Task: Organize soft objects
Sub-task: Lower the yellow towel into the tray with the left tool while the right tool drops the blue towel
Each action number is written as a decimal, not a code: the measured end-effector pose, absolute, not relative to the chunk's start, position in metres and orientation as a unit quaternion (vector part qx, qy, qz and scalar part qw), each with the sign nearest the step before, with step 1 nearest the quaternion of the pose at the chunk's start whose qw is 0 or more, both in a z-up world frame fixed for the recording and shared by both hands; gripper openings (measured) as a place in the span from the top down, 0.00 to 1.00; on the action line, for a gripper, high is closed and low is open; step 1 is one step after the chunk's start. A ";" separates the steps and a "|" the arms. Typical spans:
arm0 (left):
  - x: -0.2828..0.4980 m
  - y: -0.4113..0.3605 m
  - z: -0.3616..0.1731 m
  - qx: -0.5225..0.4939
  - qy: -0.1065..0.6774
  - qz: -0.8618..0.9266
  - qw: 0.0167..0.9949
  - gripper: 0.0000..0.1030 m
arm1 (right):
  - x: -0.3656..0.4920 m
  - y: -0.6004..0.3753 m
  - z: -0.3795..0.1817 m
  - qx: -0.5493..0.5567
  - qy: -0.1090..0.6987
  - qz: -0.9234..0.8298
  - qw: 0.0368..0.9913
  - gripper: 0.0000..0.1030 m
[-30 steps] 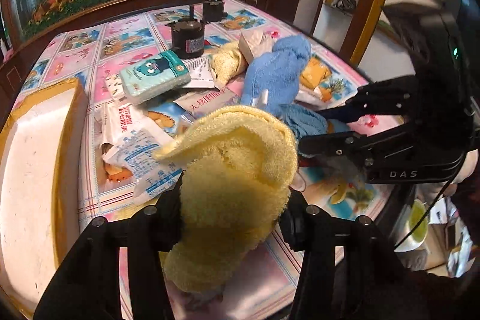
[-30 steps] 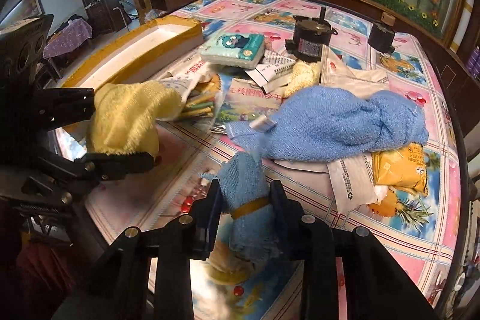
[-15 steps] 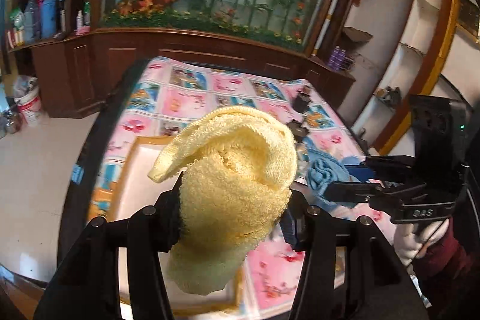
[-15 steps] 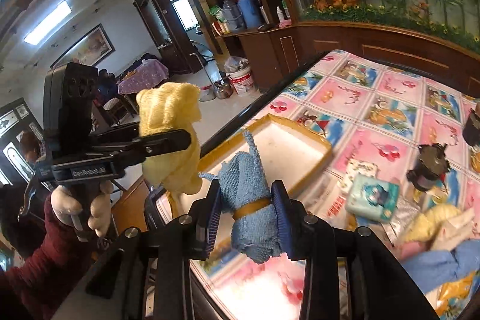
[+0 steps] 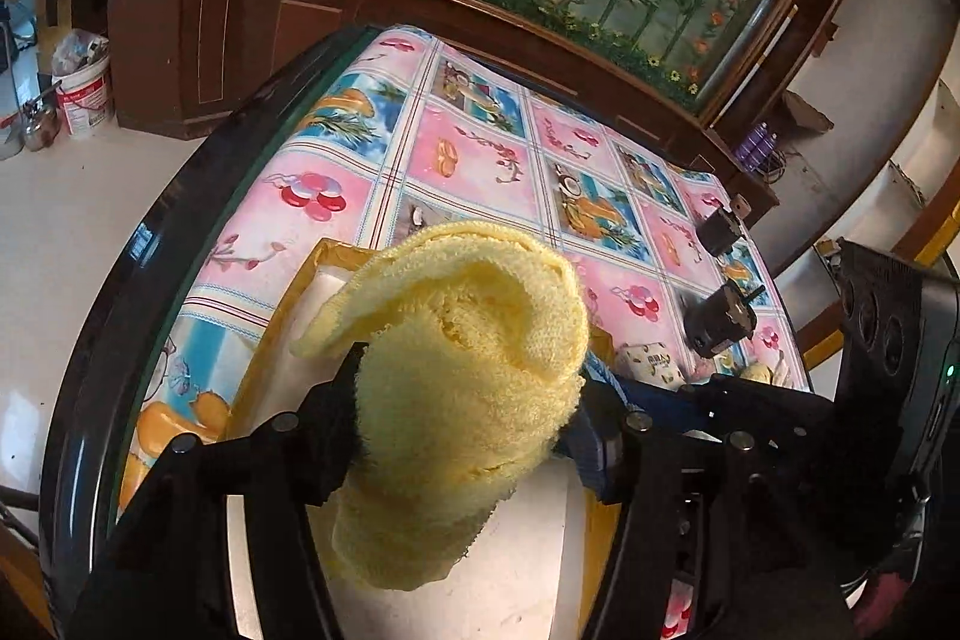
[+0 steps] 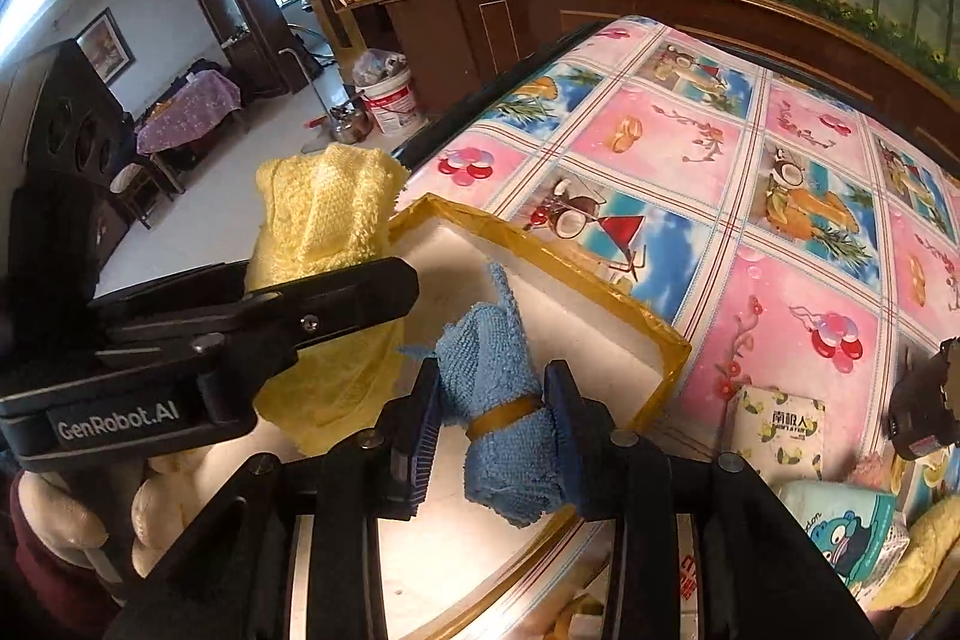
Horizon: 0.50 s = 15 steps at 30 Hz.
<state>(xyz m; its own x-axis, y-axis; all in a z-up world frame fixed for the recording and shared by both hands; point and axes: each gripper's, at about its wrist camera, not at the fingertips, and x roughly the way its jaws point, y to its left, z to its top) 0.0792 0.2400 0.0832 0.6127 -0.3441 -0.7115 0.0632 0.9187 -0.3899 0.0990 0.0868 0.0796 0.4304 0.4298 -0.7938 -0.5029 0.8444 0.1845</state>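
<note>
Left gripper (image 5: 465, 436) jaws pinch a yellow towel (image 5: 462, 400); right gripper (image 6: 492, 424) jaws clamp a banded blue cloth (image 6: 498, 418) — both held above the white tray (image 6: 600, 328) at the desk's (image 6: 780, 232) 9 o'clock edge.

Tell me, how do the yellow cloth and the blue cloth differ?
The yellow cloth is bulkier and hangs loosely folded, while the blue cloth is smaller, rolled and bound by a tan band. The left gripper grips yellow; the right gripper grips blue. Both are fluffy, held above the white tray.
</note>
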 end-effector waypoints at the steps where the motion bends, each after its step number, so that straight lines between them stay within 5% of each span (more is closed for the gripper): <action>1: 0.082 0.243 0.081 -0.175 0.427 -0.113 0.880 0.36 | 0.101 0.086 0.079 -0.037 0.457 0.270 0.847 0.42; 2: 0.083 0.247 0.080 -0.188 0.429 -0.114 0.876 0.33 | 0.103 0.084 0.078 -0.031 0.457 0.267 0.848 0.36; 15: 0.012 0.218 0.140 -0.150 0.365 -0.128 0.910 0.27 | 0.060 -0.031 0.134 0.044 0.393 0.232 0.889 0.27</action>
<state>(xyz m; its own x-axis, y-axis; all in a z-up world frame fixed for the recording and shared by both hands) 0.0119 0.2181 0.1404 0.7002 -0.3427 -0.6264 0.1232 0.9221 -0.3668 0.0597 -0.0310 0.1343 0.5831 0.4471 -0.6783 -0.3782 0.8883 0.2605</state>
